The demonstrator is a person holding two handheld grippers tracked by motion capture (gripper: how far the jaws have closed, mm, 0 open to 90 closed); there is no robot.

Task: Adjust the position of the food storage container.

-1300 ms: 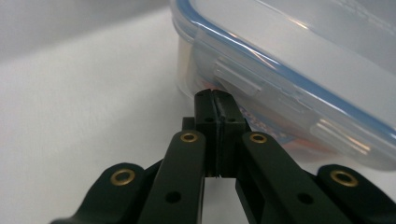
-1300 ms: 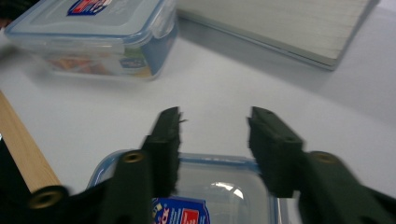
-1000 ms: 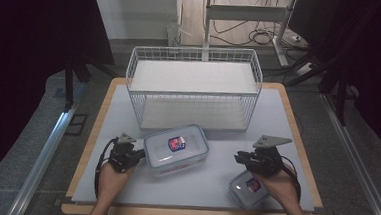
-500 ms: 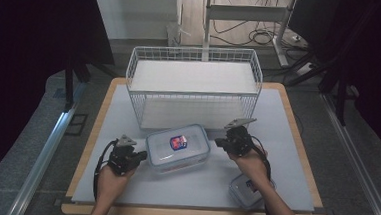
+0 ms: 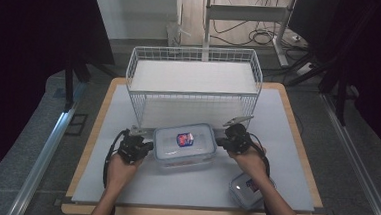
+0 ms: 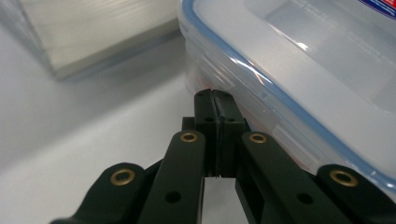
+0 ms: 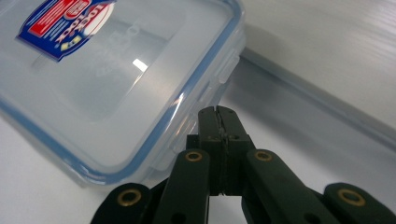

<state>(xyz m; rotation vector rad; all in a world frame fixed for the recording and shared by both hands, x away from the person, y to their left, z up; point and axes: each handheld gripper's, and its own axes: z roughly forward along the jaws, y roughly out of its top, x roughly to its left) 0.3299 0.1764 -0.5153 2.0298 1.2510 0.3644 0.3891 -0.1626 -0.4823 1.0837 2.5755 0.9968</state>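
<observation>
Left gripper (image 5: pixel 148 147) & right gripper (image 5: pixel 220 142) both fully closed, empty, tips against opposite ends of container (image 5: pixel 184 146).

Your clear plastic container (image 5: pixel 184 146), blue-sealed lid latched shut and bearing a red-and-blue sticker, lies flat on the white worktop (image 5: pixel 286 143) just in front of the wire basket (image 5: pixel 194 82).

Lab — cables (image 5: pixel 263 37), test table (image 5: pixel 295 159).
</observation>
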